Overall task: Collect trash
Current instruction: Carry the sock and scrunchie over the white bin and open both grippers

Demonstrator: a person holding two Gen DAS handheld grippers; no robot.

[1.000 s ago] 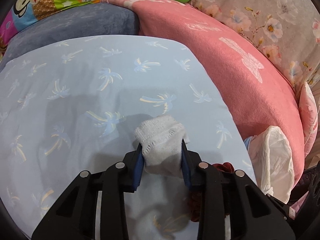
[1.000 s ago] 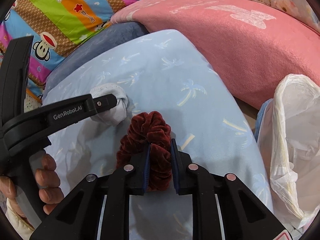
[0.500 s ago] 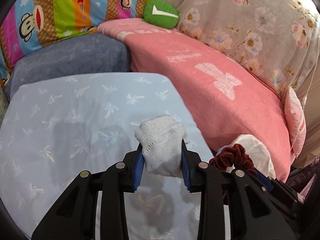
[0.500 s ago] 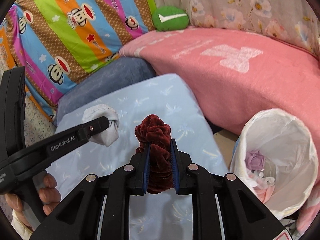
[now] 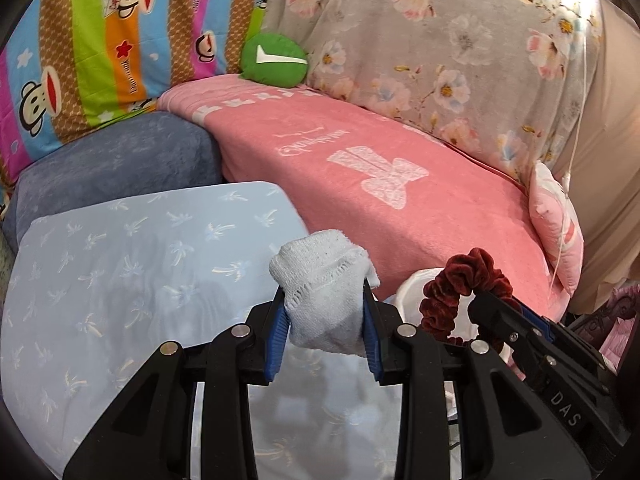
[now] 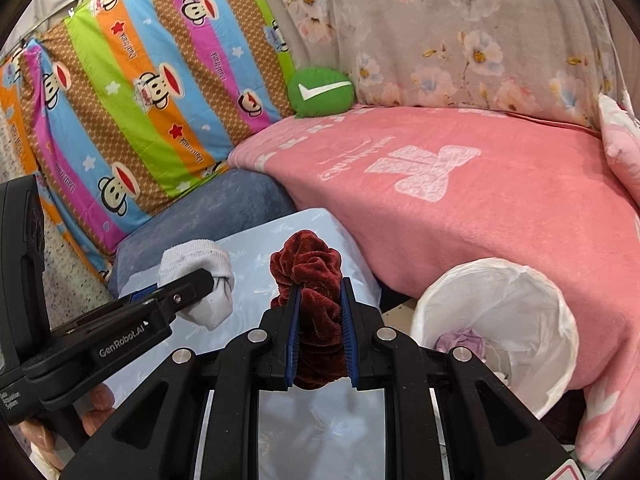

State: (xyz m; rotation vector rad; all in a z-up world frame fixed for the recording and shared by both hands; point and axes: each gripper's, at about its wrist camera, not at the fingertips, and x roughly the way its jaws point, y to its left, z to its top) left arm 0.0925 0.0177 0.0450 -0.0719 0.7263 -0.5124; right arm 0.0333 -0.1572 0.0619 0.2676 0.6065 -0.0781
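Note:
My left gripper (image 5: 325, 308) is shut on a white sock (image 5: 322, 280) and holds it above the light blue palm-print cushion (image 5: 120, 280). The sock also shows in the right wrist view (image 6: 198, 280). My right gripper (image 6: 319, 304) is shut on a dark red velvet scrunchie (image 6: 310, 280), also seen in the left wrist view (image 5: 460, 284). A bin lined with a white bag (image 6: 556, 320) stands to the lower right of the right gripper, with purple crumpled trash (image 6: 460, 340) inside. Both grippers are lifted, side by side.
A pink blanket (image 6: 460, 208) covers the seat behind the bin. A grey-blue cushion (image 6: 208, 212), a striped monkey-print pillow (image 6: 140, 92), a green round pillow (image 6: 322, 92) and a floral cover (image 6: 460, 40) lie at the back.
Both grippers have risen away from the blue cushion with the sock and scrunchie held. The bin has come fully into the right wrist view.

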